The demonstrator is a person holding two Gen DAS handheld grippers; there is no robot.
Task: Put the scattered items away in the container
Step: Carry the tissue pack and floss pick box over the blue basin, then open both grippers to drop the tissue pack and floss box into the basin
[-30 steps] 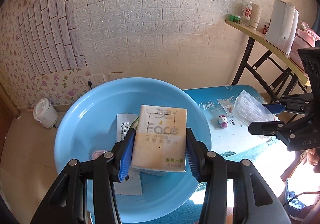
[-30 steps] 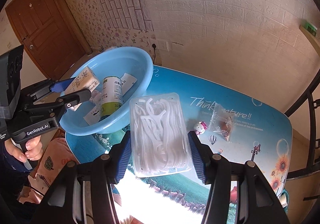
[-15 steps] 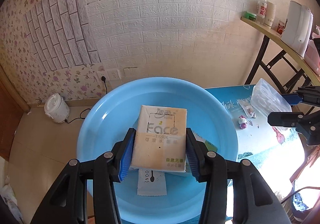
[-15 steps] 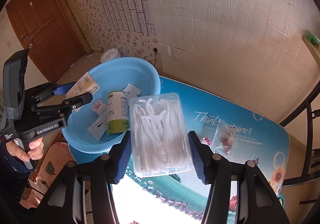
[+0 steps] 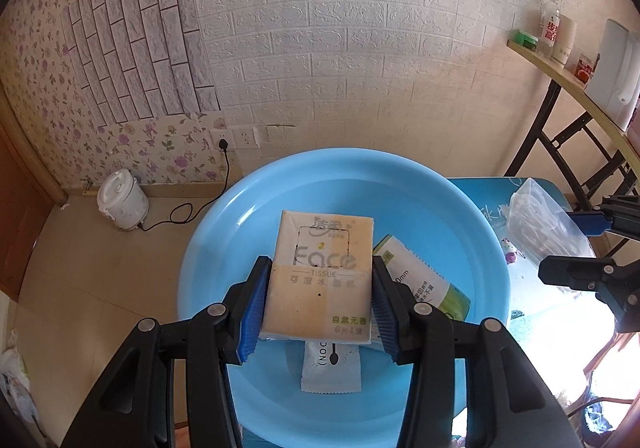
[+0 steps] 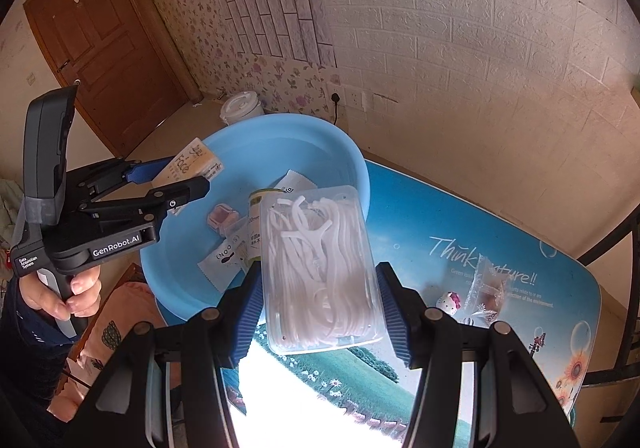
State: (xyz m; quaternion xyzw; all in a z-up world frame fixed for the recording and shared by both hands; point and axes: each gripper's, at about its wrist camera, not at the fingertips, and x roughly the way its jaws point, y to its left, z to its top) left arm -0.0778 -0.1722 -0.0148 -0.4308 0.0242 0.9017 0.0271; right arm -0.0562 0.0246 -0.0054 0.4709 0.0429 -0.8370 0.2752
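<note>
We hold the tissue pack (image 5: 320,280) in the left claw (image 5: 318,308) above the basin (image 5: 480,248); the right claw (image 6: 320,312) grips the floss box (image 6: 320,272). Next we release both.

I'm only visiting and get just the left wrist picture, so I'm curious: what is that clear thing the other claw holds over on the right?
Observer: A clear floss-pick box full of white picks, clamped in the right gripper.
Operator: Is there anything on the table I can't make out?
Observer: Yes, a small clear packet lies on the table beside the kitty figure.
Operator: And in the basin, behind my tissue pack?
Observer: A small pink case lies on the bottom, to the left of the can.
</note>
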